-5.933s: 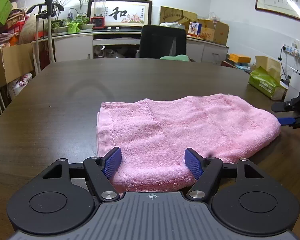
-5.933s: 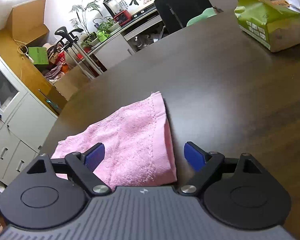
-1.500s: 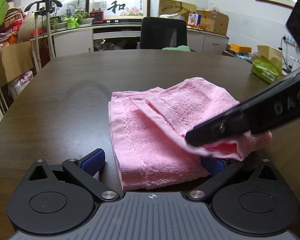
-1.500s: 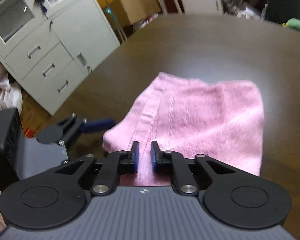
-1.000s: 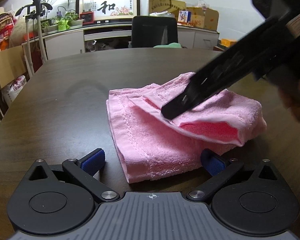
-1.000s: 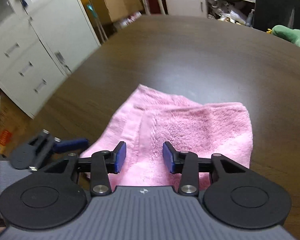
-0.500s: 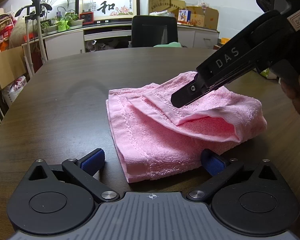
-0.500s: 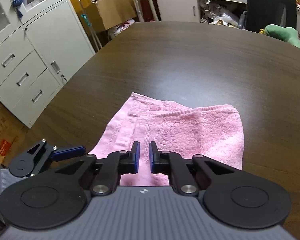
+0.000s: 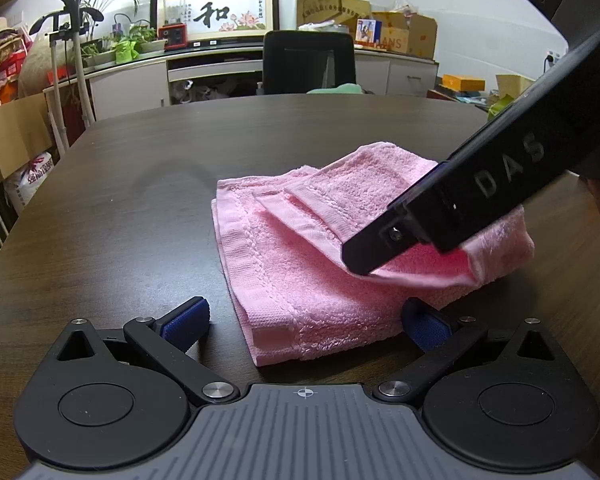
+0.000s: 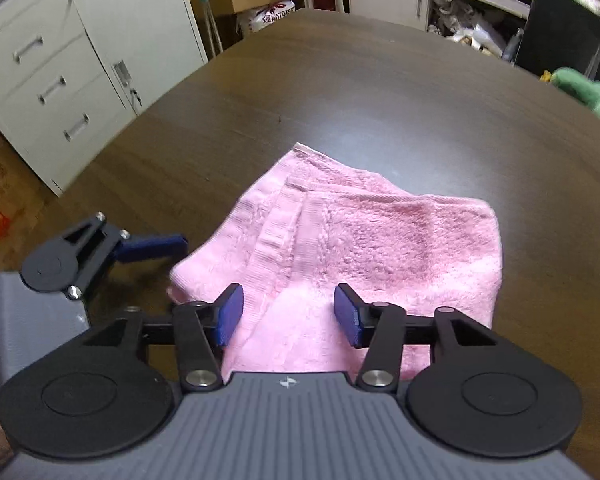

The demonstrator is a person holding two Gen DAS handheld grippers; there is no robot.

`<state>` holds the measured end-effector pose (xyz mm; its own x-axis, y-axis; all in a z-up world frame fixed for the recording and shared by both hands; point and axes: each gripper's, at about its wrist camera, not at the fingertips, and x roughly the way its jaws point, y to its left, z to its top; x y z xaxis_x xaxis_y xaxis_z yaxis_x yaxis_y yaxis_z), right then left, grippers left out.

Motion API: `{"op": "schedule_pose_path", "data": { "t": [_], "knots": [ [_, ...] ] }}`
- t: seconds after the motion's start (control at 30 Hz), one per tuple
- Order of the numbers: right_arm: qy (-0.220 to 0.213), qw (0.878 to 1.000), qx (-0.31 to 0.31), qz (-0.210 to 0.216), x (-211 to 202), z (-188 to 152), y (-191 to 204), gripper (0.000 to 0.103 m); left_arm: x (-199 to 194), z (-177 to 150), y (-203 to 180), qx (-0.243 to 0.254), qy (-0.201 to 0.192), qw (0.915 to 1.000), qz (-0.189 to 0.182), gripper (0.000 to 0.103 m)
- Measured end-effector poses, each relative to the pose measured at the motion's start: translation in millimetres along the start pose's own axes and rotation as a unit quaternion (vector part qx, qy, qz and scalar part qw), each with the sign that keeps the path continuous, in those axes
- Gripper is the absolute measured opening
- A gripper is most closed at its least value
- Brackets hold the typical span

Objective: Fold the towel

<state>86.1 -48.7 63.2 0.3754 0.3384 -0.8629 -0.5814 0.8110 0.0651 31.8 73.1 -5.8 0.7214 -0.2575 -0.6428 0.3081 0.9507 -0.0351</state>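
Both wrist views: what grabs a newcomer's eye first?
The pink towel, folded over on itself at the near middle of the dark table, is the only bright thing there. Next, the right gripper, jaws apart above the towel's top layer after just opening, cuts black across the left wrist view. The left gripper straddles the towel's near corner, open.

Pink towel (image 9: 300,280) with ribbed border bands, dark brown wood-grain table (image 9: 120,208), black hand-held gripper (image 10: 288,316) with blue pads
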Motion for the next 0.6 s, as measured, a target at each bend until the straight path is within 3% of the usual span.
{"op": "schedule_pose_path", "data": {
  "t": [0.17,0.37,0.6],
  "knots": [
    [-0.012,1.000,0.006,-0.007,-5,-4,-3,0.018,0,0,0,0.000,0.000,1.0000,0.000,0.103],
    [-0.046,0.999,0.023,0.001,-21,-2,-10,0.007,0,0,1,0.000,0.000,1.0000,0.000,0.103],
    [-0.107,0.992,0.061,0.033,-34,3,-11,0.006,0,0,1,-0.001,0.000,1.0000,-0.001,0.103]
  ]
}}
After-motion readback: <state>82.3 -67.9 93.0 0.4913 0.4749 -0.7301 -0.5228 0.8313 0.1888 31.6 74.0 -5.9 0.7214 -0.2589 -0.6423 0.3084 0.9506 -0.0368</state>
